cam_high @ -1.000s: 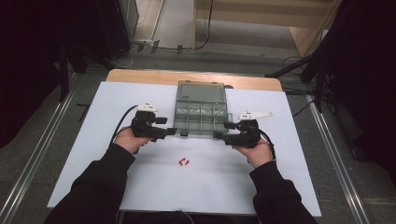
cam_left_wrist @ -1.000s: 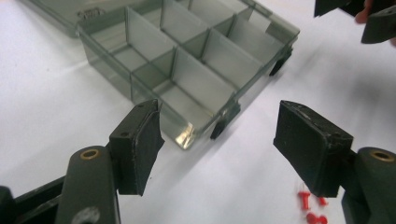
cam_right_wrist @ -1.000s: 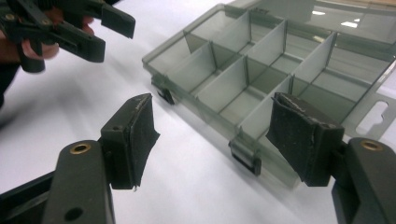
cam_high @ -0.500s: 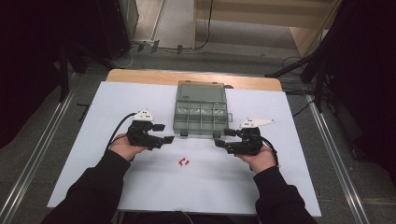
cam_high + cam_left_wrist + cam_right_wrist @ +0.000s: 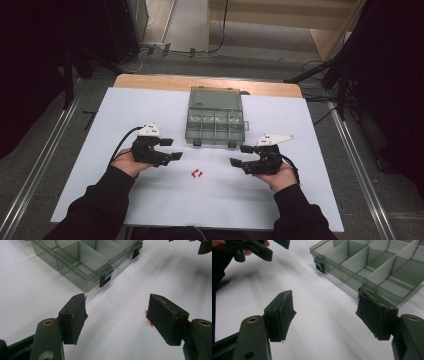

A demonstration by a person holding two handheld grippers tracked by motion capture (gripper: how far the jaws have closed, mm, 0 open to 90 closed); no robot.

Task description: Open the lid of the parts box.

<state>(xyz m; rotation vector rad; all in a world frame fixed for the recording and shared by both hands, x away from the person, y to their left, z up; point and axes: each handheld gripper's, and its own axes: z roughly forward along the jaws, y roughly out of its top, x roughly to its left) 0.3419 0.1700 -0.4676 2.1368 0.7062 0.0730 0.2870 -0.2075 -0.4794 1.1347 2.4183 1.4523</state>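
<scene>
On the white surface, small red plastic pieces lie at lower centre, between the left claw and right claw, touching neither. Both stand spread and empty, the right's jaws having just opened wider. Farther up sits the clear grey compartment box.

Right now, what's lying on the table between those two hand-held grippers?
In the high view, small red pieces lie on the white table between the left gripper and the right gripper, slightly nearer the person.
</scene>
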